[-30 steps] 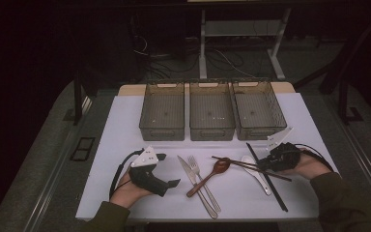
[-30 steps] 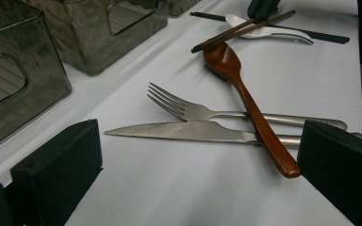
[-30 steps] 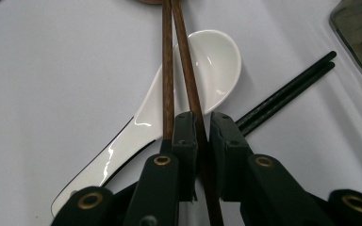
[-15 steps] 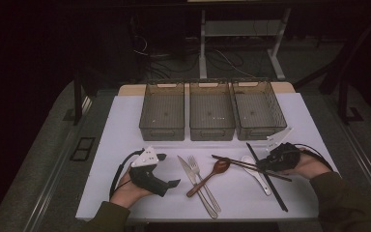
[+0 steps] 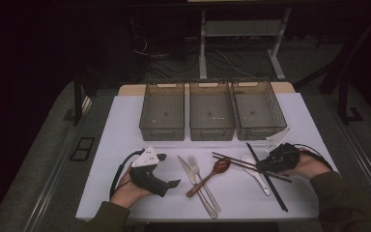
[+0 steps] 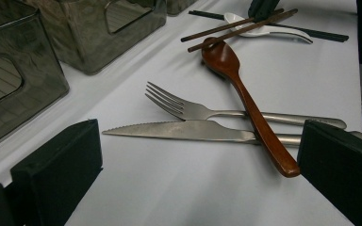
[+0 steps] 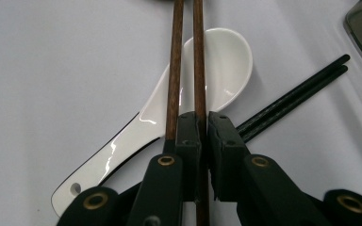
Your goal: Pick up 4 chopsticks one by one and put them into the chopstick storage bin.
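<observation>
Slim brown wooden chopsticks [image 7: 185, 56] over glossy white spoon [image 7: 217, 66], right gripper [image 7: 202, 141] clamped on one stick, left gripper [image 6: 193, 174] spread wide at nine o'clock.

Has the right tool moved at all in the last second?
No. In the high view the right tool sits at the same spot in front of the right-hand bin, closed on a brown chopstick.

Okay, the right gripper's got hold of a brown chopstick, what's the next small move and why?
Probably lift slightly. The right gripper is shut on one brown chopstick; its twin lies outside the fingers, both across the white spoon. A small rise clears the spoon and tests the grip.
</observation>
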`<state>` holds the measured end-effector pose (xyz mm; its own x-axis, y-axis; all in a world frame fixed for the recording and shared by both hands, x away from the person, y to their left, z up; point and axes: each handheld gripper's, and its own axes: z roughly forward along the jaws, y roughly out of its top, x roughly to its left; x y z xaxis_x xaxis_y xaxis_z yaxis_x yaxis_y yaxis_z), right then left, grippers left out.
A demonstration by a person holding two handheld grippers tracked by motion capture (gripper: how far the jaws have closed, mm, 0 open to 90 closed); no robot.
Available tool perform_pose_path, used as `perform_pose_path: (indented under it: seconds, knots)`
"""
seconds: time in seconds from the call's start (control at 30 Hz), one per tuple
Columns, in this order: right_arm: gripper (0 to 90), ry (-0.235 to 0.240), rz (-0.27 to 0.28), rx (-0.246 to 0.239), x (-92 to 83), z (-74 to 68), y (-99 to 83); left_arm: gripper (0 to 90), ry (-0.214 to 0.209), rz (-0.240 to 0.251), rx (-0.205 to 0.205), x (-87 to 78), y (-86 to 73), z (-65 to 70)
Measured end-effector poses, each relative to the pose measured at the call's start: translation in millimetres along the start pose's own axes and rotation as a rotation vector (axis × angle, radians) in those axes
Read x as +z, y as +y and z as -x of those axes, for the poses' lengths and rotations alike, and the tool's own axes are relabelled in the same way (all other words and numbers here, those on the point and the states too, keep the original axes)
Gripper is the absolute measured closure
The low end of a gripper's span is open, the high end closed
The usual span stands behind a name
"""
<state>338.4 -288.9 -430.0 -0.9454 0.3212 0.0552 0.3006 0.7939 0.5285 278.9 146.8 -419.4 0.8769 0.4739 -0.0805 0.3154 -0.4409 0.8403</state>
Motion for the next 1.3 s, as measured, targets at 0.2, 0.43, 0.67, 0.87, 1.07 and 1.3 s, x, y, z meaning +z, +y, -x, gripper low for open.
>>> perform_pose_path:
  seconds: [0.2,0.43,0.67,0.87,1.07,1.3]
  knots:
    - [82.2,-0.002,-0.035,-0.013,0.8,-0.2,5.1,0.0,0.000,0.002,-0.001,0.2,-0.1,0.1]
    - [83.5,-0.001,-0.080,-0.035,1.0,0.3,11.1,0.0,0.000,0.001,0.000,-0.3,0.0,-0.1]
    - [83.7,-0.021,-0.086,-0.041,-7.6,2.2,15.4,0.0,-0.002,0.001,0.001,0.0,0.1,-0.2]
    - [83.8,-0.039,-0.087,-0.033,-18.7,3.9,21.8,0.0,-0.003,0.005,-0.001,0.2,0.0,-0.1]
    - [83.8,-0.056,-0.077,-0.018,-26.9,6.1,30.2,0.0,-0.009,0.003,-0.003,0.7,-0.2,0.1]
    - [83.8,-0.052,-0.044,0.033,-35.7,9.4,40.5,0.0,-0.014,0.005,-0.004,1.4,-0.4,0.7]
